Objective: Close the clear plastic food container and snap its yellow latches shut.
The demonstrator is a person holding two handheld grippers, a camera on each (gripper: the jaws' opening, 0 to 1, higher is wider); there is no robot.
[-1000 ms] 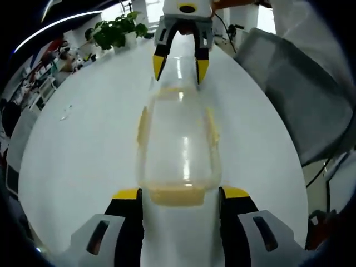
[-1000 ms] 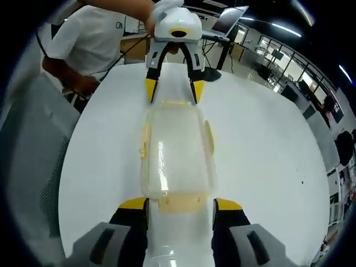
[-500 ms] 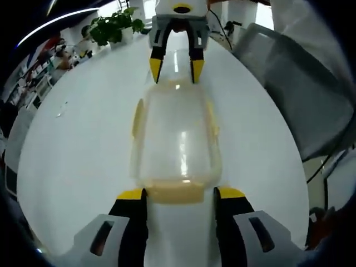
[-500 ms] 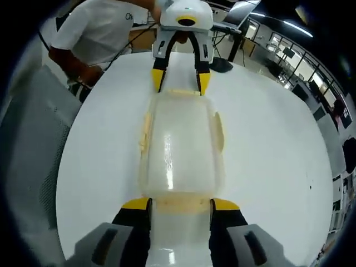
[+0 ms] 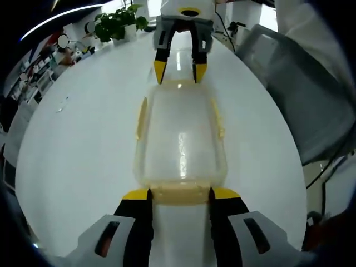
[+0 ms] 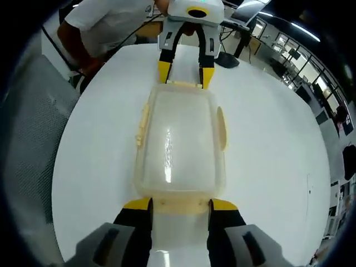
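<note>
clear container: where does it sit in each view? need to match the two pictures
Left gripper view: clear container at centre, running from this claw up to the other claw.
Right gripper view: container at centre, between this claw and the far claw.
Shared landmark: white table.
</note>
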